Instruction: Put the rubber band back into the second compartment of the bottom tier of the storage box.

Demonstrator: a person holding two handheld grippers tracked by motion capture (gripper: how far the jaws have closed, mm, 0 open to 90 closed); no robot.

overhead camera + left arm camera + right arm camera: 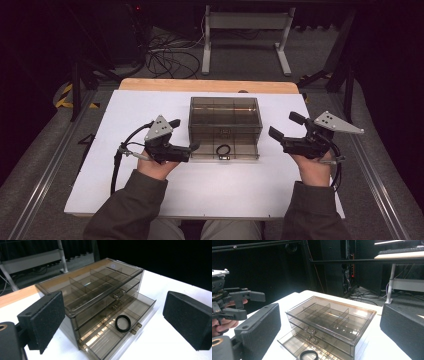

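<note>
Smoked-plastic drawer box point(225, 120) mid-tabletop point(200, 185). Bottom drawer point(120, 326) pulled out toward the person; black ring point(223, 149) lies inside it near the front wall, beside the handle point(135, 328). Upper drawers look shut, though the tint makes this hard to judge.

Left tool point(185, 135) released, jaws spread, just left of the box. Right tool point(282, 127) also released, holding nothing, right of the box.

Likely step: close the drawer. Press one jaw squarely against the drawer's front near the handle, push straight back, steady the box with the other tool.
</note>
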